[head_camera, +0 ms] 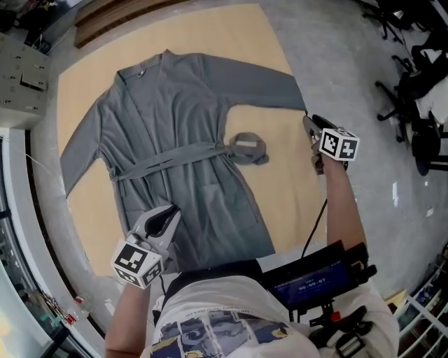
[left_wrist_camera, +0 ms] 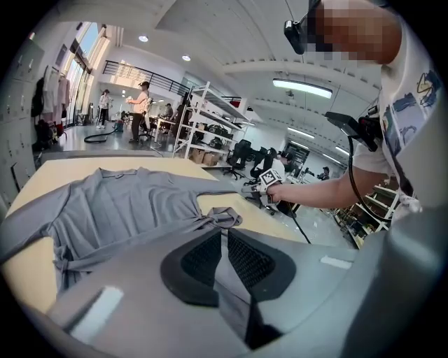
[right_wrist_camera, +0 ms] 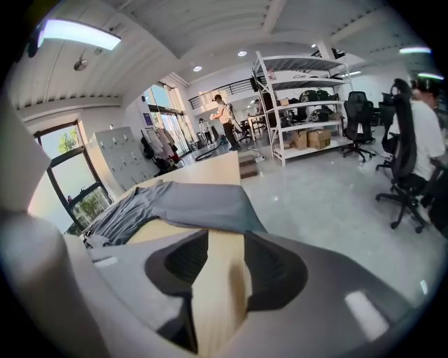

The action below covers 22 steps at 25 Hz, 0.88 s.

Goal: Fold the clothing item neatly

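A grey robe [head_camera: 182, 140] lies spread face up on the tan table [head_camera: 280, 203], its belt tied, with the knot [head_camera: 248, 148] at its right side. My left gripper [head_camera: 170, 213] hovers over the robe's lower hem; in the left gripper view its jaws [left_wrist_camera: 224, 234] stand a narrow crack apart with grey cloth [left_wrist_camera: 119, 210] showing through the gap. My right gripper [head_camera: 308, 124] is at the table's right edge, just short of the right sleeve's cuff [head_camera: 297, 94]. Its jaws [right_wrist_camera: 224, 241] are open over bare table, and the sleeve [right_wrist_camera: 203, 206] lies right ahead of them.
The table's right edge drops to grey floor [head_camera: 336, 63]. Office chairs [head_camera: 413, 105] stand to the right. Metal shelves [right_wrist_camera: 301, 105] and people [left_wrist_camera: 140, 105] are far off. Wooden boards [head_camera: 119, 17] lie beyond the table's far edge. A screen unit [head_camera: 308, 283] hangs at my waist.
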Each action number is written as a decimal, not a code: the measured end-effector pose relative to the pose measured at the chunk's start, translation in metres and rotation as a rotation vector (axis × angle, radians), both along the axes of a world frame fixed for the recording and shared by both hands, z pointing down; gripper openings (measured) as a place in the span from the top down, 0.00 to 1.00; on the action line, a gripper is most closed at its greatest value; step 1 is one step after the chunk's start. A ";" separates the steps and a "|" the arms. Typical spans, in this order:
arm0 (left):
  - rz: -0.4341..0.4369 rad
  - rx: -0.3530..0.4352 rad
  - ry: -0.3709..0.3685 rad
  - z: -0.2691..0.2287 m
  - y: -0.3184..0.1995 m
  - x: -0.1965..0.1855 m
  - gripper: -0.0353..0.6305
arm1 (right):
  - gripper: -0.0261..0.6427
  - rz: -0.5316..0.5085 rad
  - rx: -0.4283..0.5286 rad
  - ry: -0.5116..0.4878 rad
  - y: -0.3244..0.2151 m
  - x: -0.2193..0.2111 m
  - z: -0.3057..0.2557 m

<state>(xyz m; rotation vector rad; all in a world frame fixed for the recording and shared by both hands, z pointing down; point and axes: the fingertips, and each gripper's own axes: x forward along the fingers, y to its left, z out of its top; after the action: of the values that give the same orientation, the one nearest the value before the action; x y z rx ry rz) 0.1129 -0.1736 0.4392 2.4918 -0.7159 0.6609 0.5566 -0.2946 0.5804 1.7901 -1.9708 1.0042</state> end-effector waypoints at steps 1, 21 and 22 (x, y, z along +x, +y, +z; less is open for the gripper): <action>-0.004 -0.004 -0.002 0.001 -0.001 0.000 0.89 | 0.74 0.007 -0.004 -0.016 -0.005 0.004 0.003; -0.054 -0.070 -0.011 0.018 0.003 -0.008 0.89 | 0.76 0.106 -0.061 -0.360 -0.052 0.021 0.045; -0.055 -0.070 -0.010 0.018 0.003 -0.008 0.89 | 0.77 0.099 -0.061 -0.342 -0.053 0.021 0.045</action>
<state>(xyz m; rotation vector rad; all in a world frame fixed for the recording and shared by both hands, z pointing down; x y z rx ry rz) 0.1046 -0.1709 0.4574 2.3980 -0.7496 0.6670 0.5774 -0.3473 0.6253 1.7939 -2.0276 1.4711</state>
